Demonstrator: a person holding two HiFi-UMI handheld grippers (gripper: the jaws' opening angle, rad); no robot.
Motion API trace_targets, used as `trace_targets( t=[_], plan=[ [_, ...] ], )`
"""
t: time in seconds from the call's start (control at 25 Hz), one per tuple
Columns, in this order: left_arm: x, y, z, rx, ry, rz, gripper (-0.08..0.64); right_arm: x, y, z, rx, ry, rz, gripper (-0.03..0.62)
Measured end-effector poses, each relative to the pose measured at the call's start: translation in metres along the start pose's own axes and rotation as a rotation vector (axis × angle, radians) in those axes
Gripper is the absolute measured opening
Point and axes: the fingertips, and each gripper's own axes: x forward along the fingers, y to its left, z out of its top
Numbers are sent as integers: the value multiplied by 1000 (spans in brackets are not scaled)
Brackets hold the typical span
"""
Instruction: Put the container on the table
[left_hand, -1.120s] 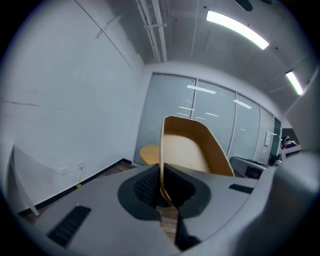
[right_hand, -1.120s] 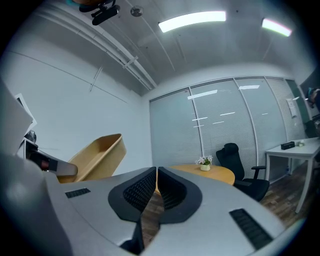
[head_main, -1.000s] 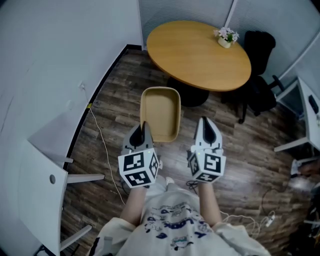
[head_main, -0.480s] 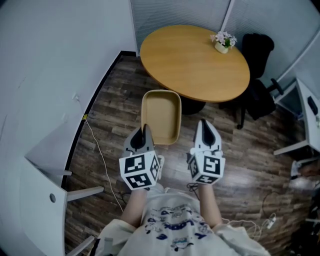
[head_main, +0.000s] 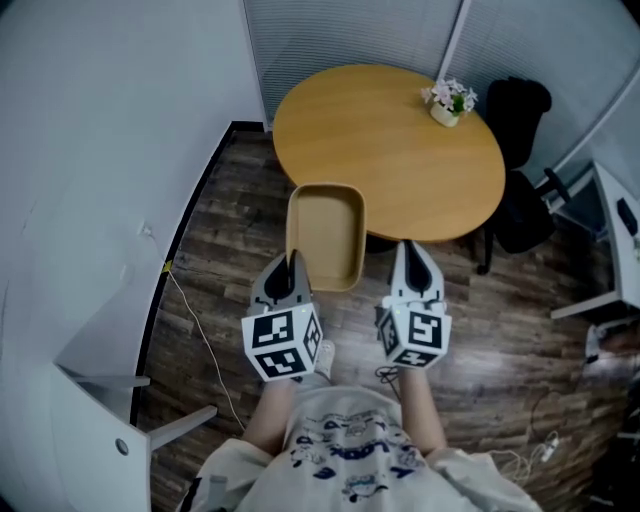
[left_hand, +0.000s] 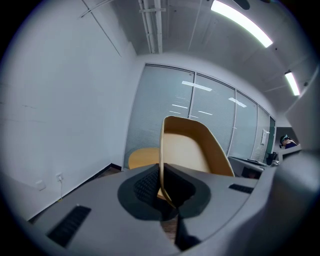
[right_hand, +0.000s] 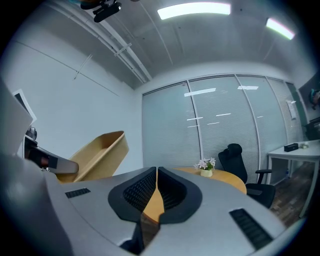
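My left gripper (head_main: 290, 262) clamps its jaws on the container (head_main: 325, 228) rim, by the near edge of the desk (head_main: 390, 140); my right gripper (head_main: 408, 252) keeps jaws closed, empty.

Head view: container (head_main: 325, 235) near rim hidden behind left tool (head_main: 291, 265). Table (head_main: 390, 140) front edge covered by container, base mostly under its top. Black chair (head_main: 522, 205) partly behind table. White desk (head_main: 618, 225) cut off at right edge.
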Motion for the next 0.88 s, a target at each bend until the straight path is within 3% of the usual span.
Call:
trace_targets(
  t=[0.36, 0.88],
  plan=[
    [84, 30, 36, 14, 9, -30, 9, 87, 1, 7, 9, 0, -41, 11],
    [135, 58, 31, -24, 59, -21, 9, 140, 1, -16, -5, 65, -56, 11]
  ],
)
